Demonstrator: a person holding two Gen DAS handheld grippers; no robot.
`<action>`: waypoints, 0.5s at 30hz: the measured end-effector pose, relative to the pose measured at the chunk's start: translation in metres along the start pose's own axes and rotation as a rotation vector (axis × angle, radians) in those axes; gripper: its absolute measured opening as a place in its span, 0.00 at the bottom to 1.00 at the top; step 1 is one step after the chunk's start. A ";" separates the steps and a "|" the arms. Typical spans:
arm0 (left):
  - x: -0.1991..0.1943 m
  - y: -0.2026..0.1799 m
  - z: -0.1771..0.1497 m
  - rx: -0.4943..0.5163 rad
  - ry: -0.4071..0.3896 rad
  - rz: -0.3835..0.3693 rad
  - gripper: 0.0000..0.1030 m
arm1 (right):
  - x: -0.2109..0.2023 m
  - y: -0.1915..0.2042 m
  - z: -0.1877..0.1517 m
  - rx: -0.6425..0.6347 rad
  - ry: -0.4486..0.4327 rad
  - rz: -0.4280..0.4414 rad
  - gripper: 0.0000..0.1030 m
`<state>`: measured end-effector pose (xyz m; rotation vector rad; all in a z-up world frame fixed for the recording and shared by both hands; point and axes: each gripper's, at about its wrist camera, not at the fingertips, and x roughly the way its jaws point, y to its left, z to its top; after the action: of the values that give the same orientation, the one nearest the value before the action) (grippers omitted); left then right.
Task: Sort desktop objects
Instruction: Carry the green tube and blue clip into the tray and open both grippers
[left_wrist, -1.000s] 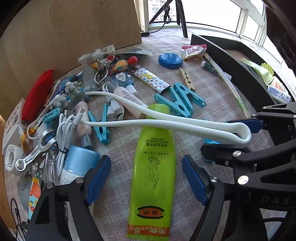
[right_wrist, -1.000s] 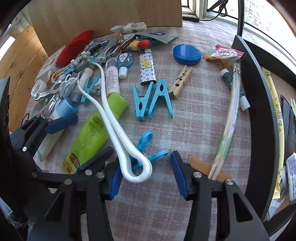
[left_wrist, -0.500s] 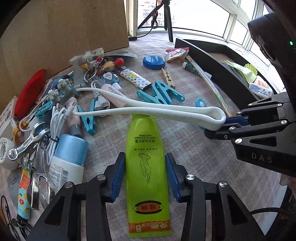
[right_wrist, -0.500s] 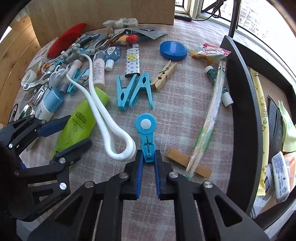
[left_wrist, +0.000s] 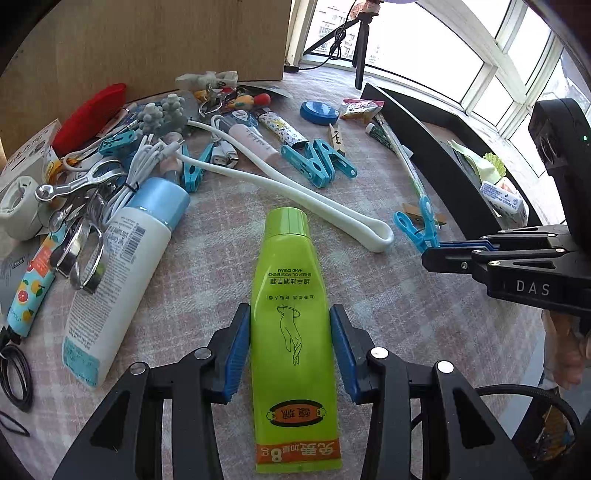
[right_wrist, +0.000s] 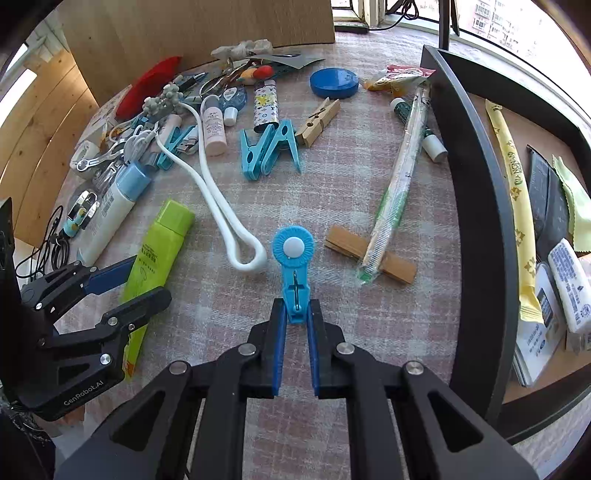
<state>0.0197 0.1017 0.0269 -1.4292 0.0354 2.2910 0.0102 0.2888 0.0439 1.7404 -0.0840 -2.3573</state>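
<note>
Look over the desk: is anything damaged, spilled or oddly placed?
Nothing looks spilled or broken. The oddest item is the wrapped chopsticks, lying tilted across a wooden clip instead of flat. Otherwise it is unsorted clutter on the cloth, with a heaped tangle of cables and tools at the left.

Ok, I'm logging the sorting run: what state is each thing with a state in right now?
left gripper: shut on the green hand cream tube, cap on.
right gripper: shut on the blue clip by its tail.
white loop strap: lying free on the cloth.
white lotion bottle: lying down, blue cap on.
wooden clothespin: closed, lying flat.
black tray: holding packets.
</note>
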 end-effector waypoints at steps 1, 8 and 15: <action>-0.004 -0.001 -0.003 -0.008 -0.008 0.010 0.39 | -0.004 -0.003 -0.001 -0.004 -0.007 0.005 0.11; -0.030 0.001 -0.016 -0.117 -0.051 0.095 0.39 | -0.038 -0.019 0.001 -0.059 -0.061 0.038 0.11; -0.053 -0.017 -0.001 -0.159 -0.112 0.152 0.39 | -0.052 -0.034 0.012 -0.086 -0.103 0.046 0.11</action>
<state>0.0466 0.0989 0.0754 -1.4149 -0.0762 2.5452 0.0093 0.3320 0.0908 1.5608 -0.0374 -2.3795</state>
